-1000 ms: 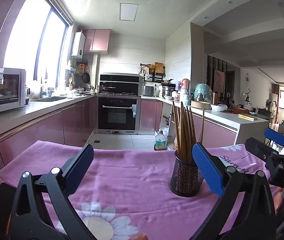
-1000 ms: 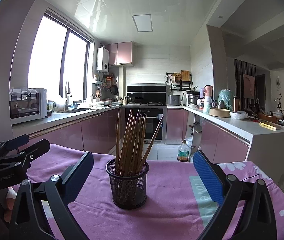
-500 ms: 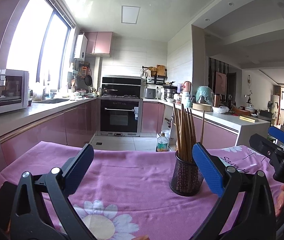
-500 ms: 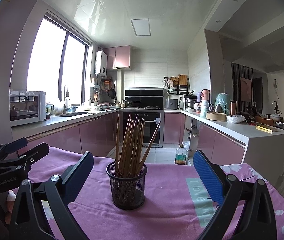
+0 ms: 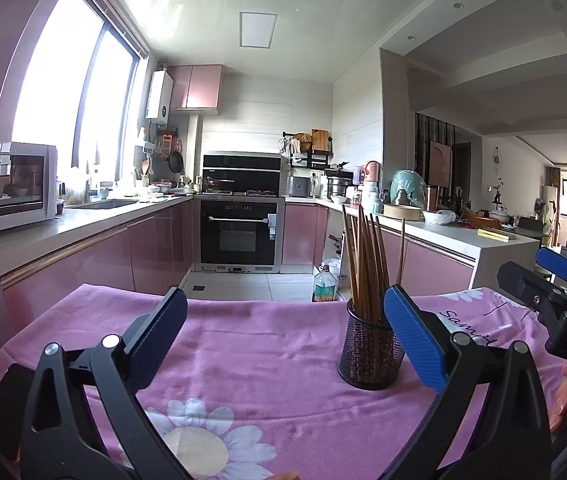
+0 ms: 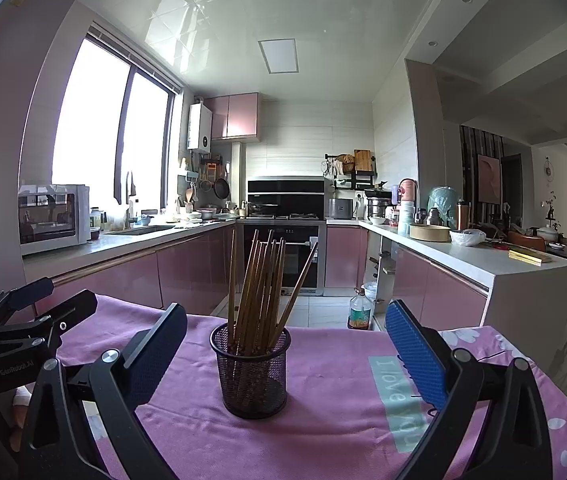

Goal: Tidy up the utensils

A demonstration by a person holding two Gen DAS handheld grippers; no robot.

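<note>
A worktop (image 6: 323,432) draped in a pink flowered cloth (image 5: 267,360) fills the foreground, with a kitchen of pink cabinets and an oven seen well behind it. On the cloth a black mesh cup (image 6: 252,372) stands upright, and a bundle of brown chopsticks (image 6: 261,292) is held in it, fanned out, one stick leaning away to the right. The right claw (image 6: 285,350) is spread wide and empty, with the cup framed between its pads but not touched. The left claw (image 5: 283,332) is likewise held apart and empty, near the cup's left side; the cup is partly hidden behind its right pad in that view. No loose utensils are seen on the cloth, so sorting appears nearly or wholly done. If a stick is to be taken, a single one should be pinched near its top, the leaning one being easiest; the cup looks light and could be tipped, so it might be steadied by the other claw.
</note>
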